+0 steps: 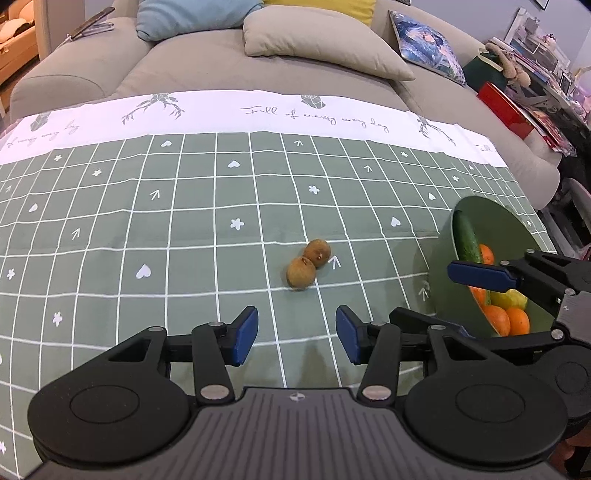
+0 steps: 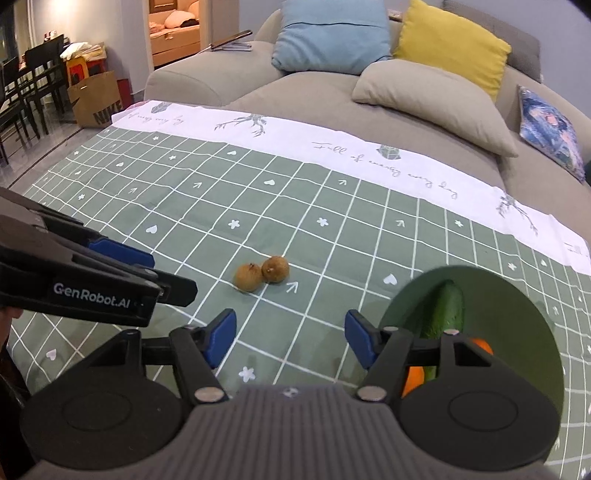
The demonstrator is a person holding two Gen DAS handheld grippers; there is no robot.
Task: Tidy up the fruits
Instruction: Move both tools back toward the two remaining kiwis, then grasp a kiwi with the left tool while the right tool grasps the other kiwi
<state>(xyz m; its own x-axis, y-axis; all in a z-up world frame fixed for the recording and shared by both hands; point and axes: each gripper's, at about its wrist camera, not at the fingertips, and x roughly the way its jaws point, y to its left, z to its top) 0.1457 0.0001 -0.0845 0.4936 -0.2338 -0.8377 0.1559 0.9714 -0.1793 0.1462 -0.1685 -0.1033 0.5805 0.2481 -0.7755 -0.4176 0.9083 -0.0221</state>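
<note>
Two brown kiwis (image 1: 308,263) lie touching each other on the green checked tablecloth (image 1: 184,240); they also show in the right wrist view (image 2: 261,273). My left gripper (image 1: 297,338) is open and empty, just short of the kiwis. A green bowl (image 1: 491,221) at the right holds a cucumber (image 1: 467,236), oranges (image 1: 508,319) and a yellow-green fruit (image 1: 511,299). My right gripper (image 2: 291,338) is open and empty, beside the bowl (image 2: 509,295); one of its fingers (image 1: 480,275) shows in front of the bowl in the left wrist view.
A grey sofa (image 1: 221,66) with beige (image 1: 314,40), blue (image 2: 332,33), yellow (image 2: 454,48) and patterned (image 1: 428,44) cushions stands behind the table. Clutter (image 1: 524,74) is at the far right. Dark chairs (image 2: 26,85) and a paper bag (image 2: 99,99) stand at the far left.
</note>
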